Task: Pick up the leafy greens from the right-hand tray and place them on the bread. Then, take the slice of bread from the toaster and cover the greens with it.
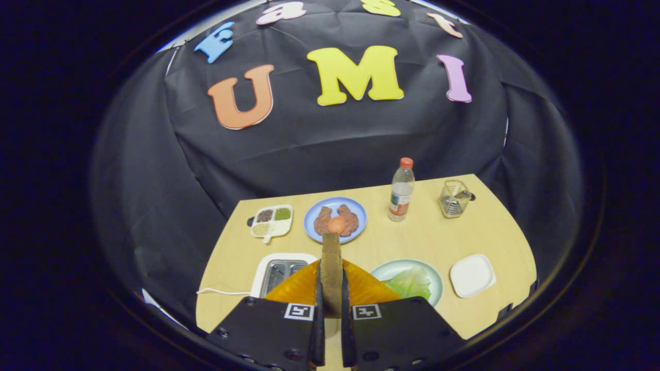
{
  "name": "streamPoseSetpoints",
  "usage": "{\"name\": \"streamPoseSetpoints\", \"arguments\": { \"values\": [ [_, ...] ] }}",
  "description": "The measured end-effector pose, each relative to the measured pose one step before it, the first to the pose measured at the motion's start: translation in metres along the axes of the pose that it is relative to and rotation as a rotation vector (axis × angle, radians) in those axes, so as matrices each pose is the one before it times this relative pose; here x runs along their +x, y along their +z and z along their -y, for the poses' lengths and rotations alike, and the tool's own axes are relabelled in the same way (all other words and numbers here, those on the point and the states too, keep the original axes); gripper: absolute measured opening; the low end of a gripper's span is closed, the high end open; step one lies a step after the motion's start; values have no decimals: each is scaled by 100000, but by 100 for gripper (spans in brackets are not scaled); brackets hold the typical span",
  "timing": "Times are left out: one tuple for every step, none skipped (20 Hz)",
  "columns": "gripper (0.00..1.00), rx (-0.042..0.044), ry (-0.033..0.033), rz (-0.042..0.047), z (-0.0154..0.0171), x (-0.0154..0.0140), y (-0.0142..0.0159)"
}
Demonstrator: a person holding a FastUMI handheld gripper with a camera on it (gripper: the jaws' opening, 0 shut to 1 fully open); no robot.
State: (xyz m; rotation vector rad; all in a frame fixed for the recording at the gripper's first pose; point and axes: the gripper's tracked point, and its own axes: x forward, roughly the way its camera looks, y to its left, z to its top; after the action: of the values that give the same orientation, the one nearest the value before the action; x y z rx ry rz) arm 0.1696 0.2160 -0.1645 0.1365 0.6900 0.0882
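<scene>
My gripper (331, 273) is shut on a brown slice of bread (331, 252), held edge-on and upright between both fingers, above the table. Just left of the fingers and below them sits the white toaster (281, 272) with its metal slots showing. Right of the fingers a pale green plate (384, 269) holds a leafy green (411, 283); I cannot tell whether bread lies beneath the leaf. Further right stands a white square tray (472, 275) with nothing on it.
Beyond the fingers a blue plate (359, 208) carries two brown meat pieces and an orange round item. A sectioned dish (272, 221), a water bottle (401, 190) and a wire basket (454, 198) line the table's far side. The toaster's white cord (221, 292) runs left.
</scene>
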Motion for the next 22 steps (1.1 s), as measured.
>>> {"name": "streamPoseSetpoints", "arguments": {
  "values": [
    [13, 886, -1725, -1673, 1093, 708, -649],
    [12, 707, -1265, -1886, 976, 753, -817],
    [13, 385, -1483, -2098, 997, 908, -836],
    [13, 392, -1018, -1884, 891, 901, -781],
    [12, -65, -935, -1814, 658, 870, -734],
    [12, -202, 92, -2007, 443, 915, -728],
    [12, -635, 918, -1608, 248, 821, -592],
    [13, -83, 367, -1495, 442, 782, -629],
    [12, 433, 945, -610, 313, 590, -370],
    [13, -93, 1108, -370, 360, 615, -142],
    [12, -104, 1100, -574, 435, 652, -226],
    [12, -93, 1170, -874, 159, 617, -412],
    [12, 394, 90, -1094, 721, 523, -342],
    [12, 1050, 2048, -805, 395, 367, -310],
    [12, -118, -65, -848, 692, 392, -247],
    [12, -565, -698, -575, 982, 383, -190],
    [13, -259, 80, 39, 777, 237, 54],
    [12, -485, -455, 33, 694, 298, 5],
    [12, -622, 237, -1150, 475, 258, -16],
    [12, -294, 1178, -920, 371, 390, -168],
    [16, -1151, 451, -320, 387, 139, 73],
    [16, -1546, -121, -266, 545, 114, -158]
  ]
}}
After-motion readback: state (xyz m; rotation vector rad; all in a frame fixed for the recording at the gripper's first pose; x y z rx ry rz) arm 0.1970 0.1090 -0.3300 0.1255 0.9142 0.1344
